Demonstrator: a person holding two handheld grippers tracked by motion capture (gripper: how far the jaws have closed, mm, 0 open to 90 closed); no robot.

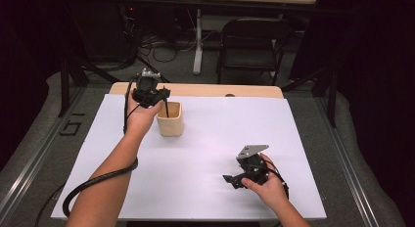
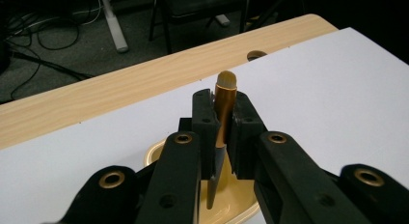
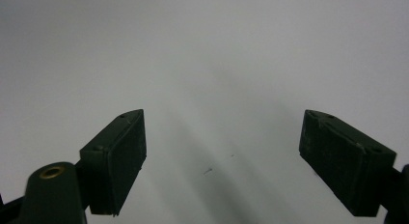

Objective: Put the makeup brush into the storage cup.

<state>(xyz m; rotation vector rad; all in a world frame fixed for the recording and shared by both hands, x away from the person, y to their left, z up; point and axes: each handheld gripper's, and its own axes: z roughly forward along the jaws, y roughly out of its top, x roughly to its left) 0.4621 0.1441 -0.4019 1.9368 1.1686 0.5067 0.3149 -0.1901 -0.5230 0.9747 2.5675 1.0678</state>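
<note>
My left gripper (image 1: 164,97) hangs over a cream cup (image 1: 170,123) on the white sheet, left of centre at the back. It is shut on a slim brush (image 2: 225,96) with a gold collar, a beige tip and a dark handle. The handle points down into the cup (image 2: 153,150); whether it touches the bottom I cannot tell. In the left gripper view the pads (image 2: 205,119) clamp the gold collar from both sides. My right gripper (image 1: 232,181) rests low at the front right, far from the cup. Its jaws (image 3: 226,156) stand wide open over the bare white sheet (image 3: 193,50).
The white sheet (image 1: 220,134) covers most of a wooden table, whose far edge (image 1: 205,90) shows with a small hole (image 2: 256,54). Beyond it stand a black folding chair (image 1: 252,41), a table leg and floor cables. A thick cable (image 1: 93,183) trails from the left forearm.
</note>
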